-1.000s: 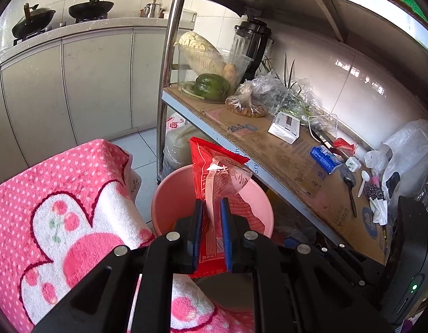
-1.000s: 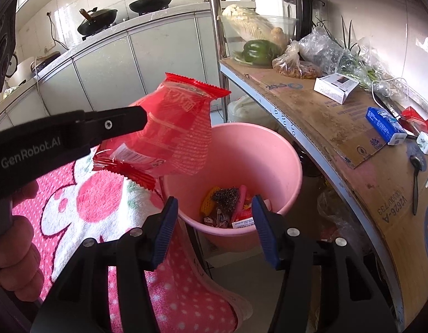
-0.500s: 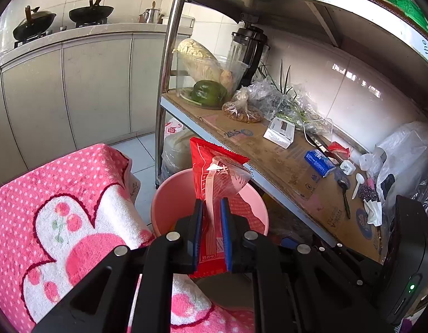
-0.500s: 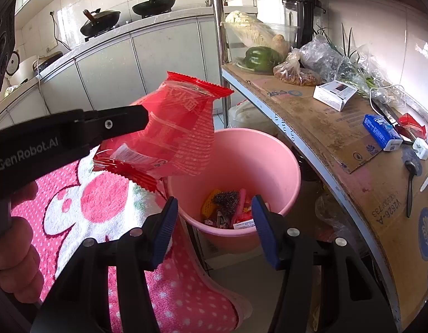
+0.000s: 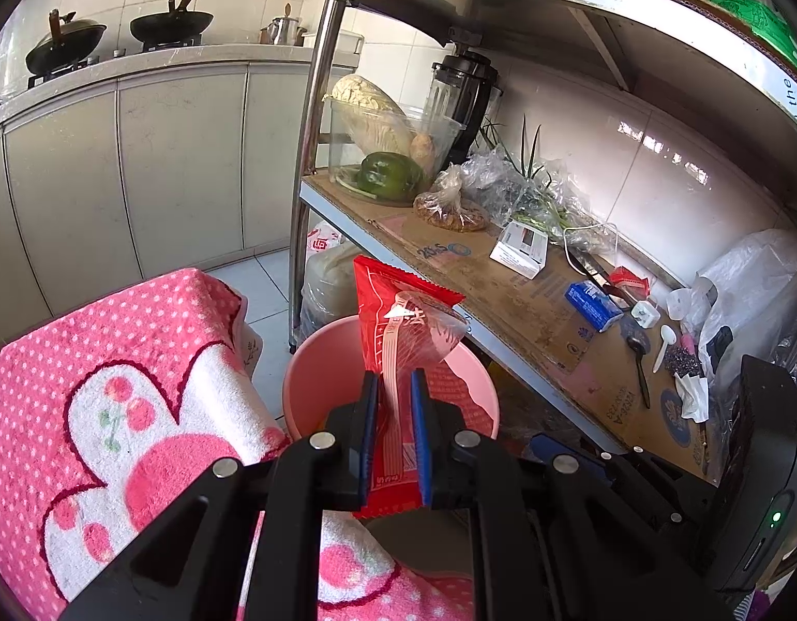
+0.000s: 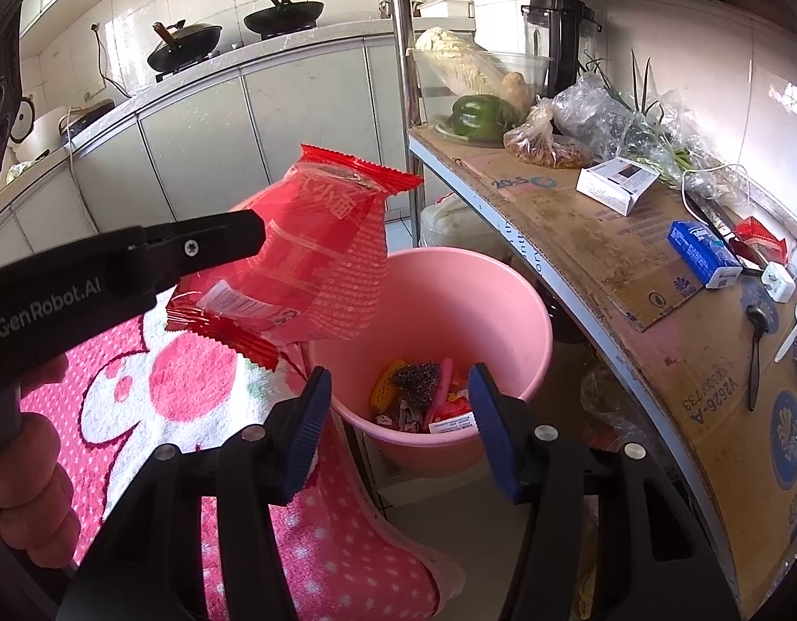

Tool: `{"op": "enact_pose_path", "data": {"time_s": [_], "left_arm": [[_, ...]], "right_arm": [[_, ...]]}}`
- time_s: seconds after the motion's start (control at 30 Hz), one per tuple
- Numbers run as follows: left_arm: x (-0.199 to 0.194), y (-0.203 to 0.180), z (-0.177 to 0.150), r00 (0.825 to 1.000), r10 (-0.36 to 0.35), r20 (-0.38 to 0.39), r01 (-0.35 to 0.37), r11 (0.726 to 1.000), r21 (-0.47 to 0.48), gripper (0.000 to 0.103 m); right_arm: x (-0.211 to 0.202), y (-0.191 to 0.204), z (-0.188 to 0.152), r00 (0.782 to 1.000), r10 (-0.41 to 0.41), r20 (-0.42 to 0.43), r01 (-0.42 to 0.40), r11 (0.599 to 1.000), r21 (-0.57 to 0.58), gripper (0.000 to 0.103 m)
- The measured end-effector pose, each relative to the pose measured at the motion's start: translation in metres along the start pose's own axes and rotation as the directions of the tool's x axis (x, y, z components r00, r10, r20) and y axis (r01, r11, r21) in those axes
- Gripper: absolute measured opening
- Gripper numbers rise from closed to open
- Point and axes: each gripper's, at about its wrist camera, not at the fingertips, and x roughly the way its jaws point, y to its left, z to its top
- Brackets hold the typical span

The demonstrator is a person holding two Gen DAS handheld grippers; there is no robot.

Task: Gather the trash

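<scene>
My left tongs (image 5: 393, 403) clamp the red wrapper (image 6: 315, 253) above the pink bucket (image 6: 522, 310); right tongs (image 6: 398, 414) gape empty; cluttered shelf (image 6: 605, 238) at two o'clock; pink towel (image 5: 114, 388) at nine.

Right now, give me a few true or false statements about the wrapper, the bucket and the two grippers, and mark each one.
1. The left gripper holds a red wrapper. True.
2. The pink bucket is empty. False: trash already lies at its bottom.
3. The right gripper grips a spoon. False: its jaws stand open with nothing between them.
4. The wrapper hangs above the bucket's near rim, beside a pink towel. True.
5. The green pepper sits inside the bucket. False: it sits on the shelf.
</scene>
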Motion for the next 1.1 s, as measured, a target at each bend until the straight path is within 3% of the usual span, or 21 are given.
{"op": "enact_pose_path", "data": {"time_s": [1.1], "left_arm": [[-0.0024,-0.0017,-0.0007,1.0,-0.005,-0.005,0.005,1.0,-0.001,0.012]], "right_arm": [[-0.0019,-0.0013,0.0023,1.0,-0.005,0.007,0.005,1.0,0.001,0.056]]}}
